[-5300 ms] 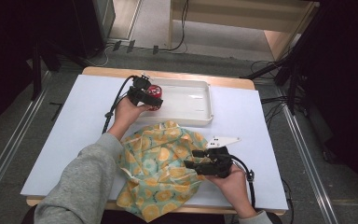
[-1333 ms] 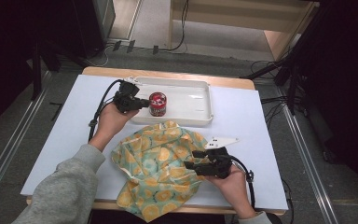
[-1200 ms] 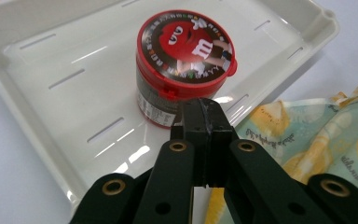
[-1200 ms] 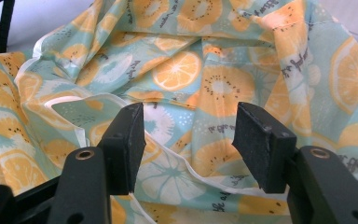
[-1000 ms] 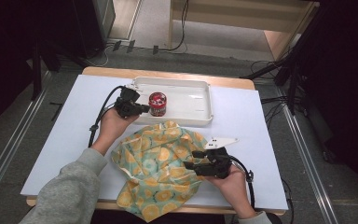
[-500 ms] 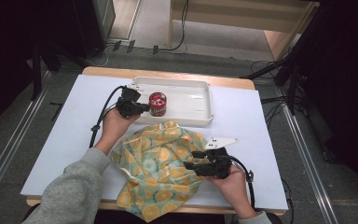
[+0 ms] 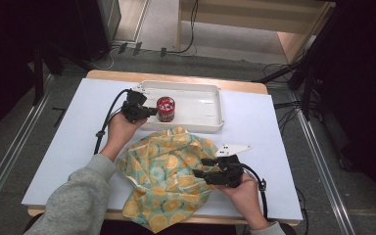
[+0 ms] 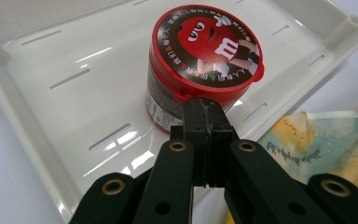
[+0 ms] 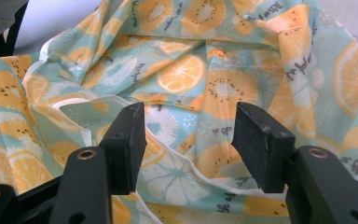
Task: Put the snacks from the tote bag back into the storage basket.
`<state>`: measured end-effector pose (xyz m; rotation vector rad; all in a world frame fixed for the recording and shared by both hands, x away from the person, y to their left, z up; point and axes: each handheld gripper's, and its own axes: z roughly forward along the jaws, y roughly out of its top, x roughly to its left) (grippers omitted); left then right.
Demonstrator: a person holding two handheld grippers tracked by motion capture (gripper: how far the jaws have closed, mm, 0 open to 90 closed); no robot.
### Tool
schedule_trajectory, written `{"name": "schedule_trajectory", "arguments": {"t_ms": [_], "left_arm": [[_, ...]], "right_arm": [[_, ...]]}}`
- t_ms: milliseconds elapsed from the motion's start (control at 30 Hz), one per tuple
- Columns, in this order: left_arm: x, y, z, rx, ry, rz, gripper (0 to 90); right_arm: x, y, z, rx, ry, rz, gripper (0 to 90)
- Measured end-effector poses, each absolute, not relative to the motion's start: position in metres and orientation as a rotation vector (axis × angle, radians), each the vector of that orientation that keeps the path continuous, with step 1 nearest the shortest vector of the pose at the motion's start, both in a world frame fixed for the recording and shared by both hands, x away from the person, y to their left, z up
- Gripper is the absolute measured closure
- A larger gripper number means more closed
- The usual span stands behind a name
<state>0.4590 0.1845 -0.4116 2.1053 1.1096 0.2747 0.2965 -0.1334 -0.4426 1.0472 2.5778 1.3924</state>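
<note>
White laminate tabletop (image 7: 68,147), rectangular, with a wooden edge, carrying every item listed.

Printed cotton-like cloth (image 7: 169,171), pale green with orange and kiwi slices, lying crumpled on the near half of the tabletop, its front hanging over the edge. Likely light, limp and prone to bunching; a hemmed edge or raised fold looks the best place to take hold.

White plastic tray (image 7: 205,105), shallow and slotted, on the far side, just beyond the cloth.

Red-lidded round candy tub (image 8: 200,70), standing upright in the tray's left part. Probably rigid and light, its smooth wall somewhat slippery; grip across the body below the lid.

Left tongs (image 8: 205,116), black, pressed together on nothing, tips just beside the tub's wall.

Right tongs (image 9: 186,135), black, held apart, low over a white-hemmed fold of the cloth.
</note>
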Motion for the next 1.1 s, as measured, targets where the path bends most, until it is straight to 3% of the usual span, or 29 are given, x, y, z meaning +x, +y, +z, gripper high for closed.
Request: {"name": "schedule_trajectory", "arguments": {"t_ms": [1100], "left_arm": [[0.474,0.186,-0.409,2.102,1.129,0.244,89.9]], "right_arm": [[0.296,-0.135,-0.442,1.042,2.565,1.405,45.9]]}}
